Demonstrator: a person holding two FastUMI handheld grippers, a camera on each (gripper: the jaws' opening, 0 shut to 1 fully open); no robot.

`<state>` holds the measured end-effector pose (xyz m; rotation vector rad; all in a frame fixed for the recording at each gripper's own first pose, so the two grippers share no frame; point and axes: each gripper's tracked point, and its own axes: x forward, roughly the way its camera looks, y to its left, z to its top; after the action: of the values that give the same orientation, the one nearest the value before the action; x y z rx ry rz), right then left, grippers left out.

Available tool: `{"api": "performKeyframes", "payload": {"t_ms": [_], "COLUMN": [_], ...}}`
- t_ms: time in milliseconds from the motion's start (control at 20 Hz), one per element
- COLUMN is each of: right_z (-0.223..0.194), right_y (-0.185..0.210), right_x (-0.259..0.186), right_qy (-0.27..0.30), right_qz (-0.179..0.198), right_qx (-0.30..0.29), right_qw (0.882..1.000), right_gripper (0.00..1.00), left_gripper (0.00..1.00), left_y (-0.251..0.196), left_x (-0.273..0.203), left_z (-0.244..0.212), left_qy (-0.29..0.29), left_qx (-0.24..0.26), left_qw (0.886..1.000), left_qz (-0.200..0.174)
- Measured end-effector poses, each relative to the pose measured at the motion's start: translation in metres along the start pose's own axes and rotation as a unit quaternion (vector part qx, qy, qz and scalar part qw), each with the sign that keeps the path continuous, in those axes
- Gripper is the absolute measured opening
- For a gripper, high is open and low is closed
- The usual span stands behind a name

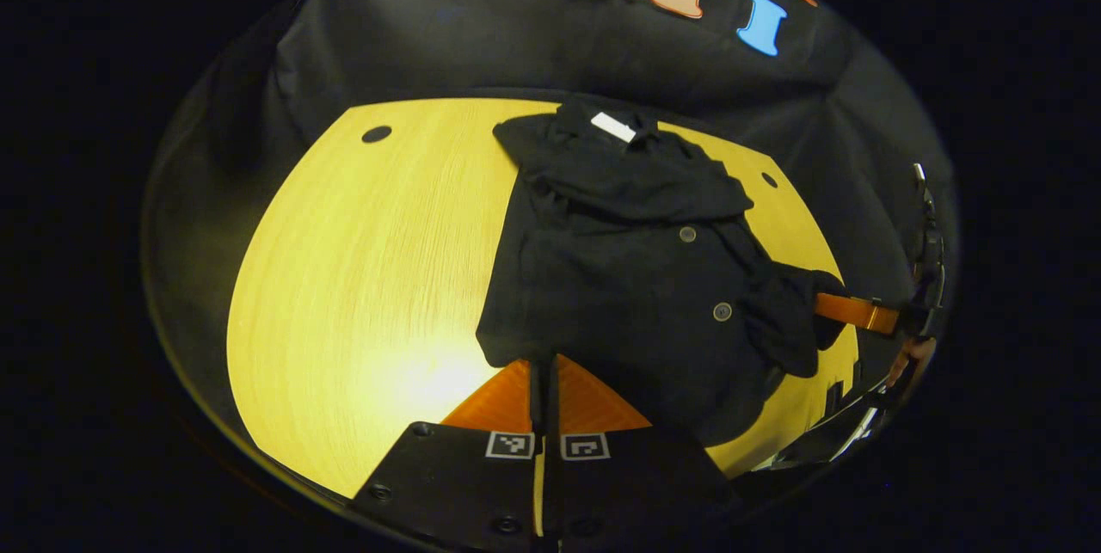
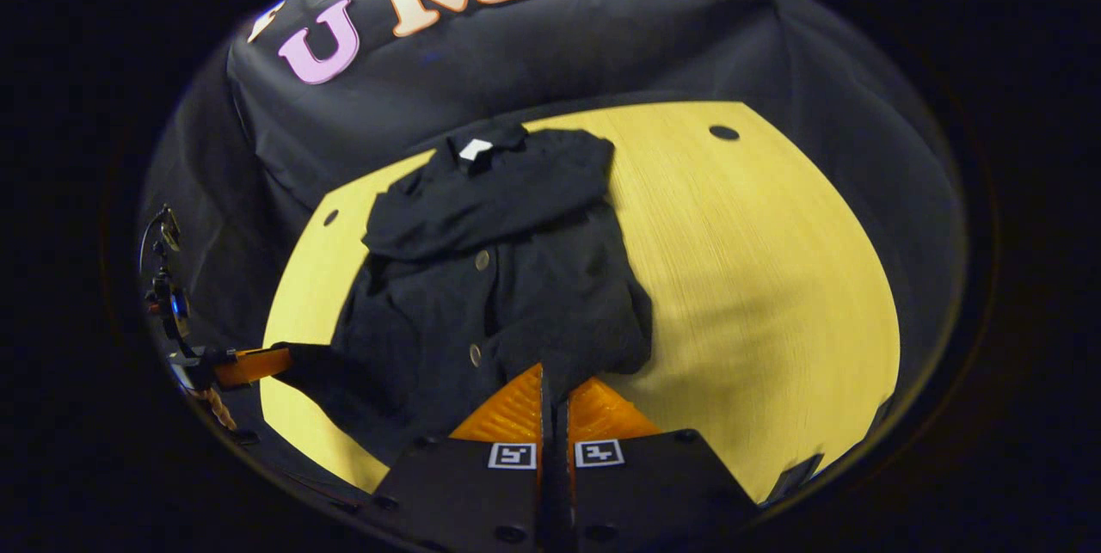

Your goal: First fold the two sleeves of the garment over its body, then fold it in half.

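Seemingly both closed claws, left and right, pinch the garment's hem, tips hidden.

Left gripper at 6 o'clock, fingers pressed together — right gripper likewise closed, low at 6 o'clock.

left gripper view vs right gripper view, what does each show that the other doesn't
First: the right hand-held gripper far off, pinching a garment corner, a hand behind it. Second: the left hand-held gripper far off, pinching the other corner. Both: the black garment, a sleeve folded across it, its white collar label, the yellow table.
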<state>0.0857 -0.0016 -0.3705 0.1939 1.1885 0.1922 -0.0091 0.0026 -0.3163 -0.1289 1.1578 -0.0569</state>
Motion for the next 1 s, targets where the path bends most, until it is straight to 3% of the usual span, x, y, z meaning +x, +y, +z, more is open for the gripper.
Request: {"api": "performKeyframes", "payload": {"t_ms": [500,1000], "right_z": [0.162,0.291], "right_y": [0.037,0.026], "right_x": [0.018,0.102], "right_qy": [-0.107,-0.161], "right_qz": [0.028,-0.011], "right_qx": [-0.063,-0.075], "right_qw": [0.992,0.984], "right_gripper": [0.02,0.02], "left_gripper": [0.0,0.0], "left_y": [-0.003,0.012], "left_x": [0.02,0.119], "left_z": [0.174,0.315], "left_qy": [-0.135,-0.237], "left_qx": [0.023,0.056], "left_qw": [0.99,0.97], "left_qz": [-0.013,0.012]}}
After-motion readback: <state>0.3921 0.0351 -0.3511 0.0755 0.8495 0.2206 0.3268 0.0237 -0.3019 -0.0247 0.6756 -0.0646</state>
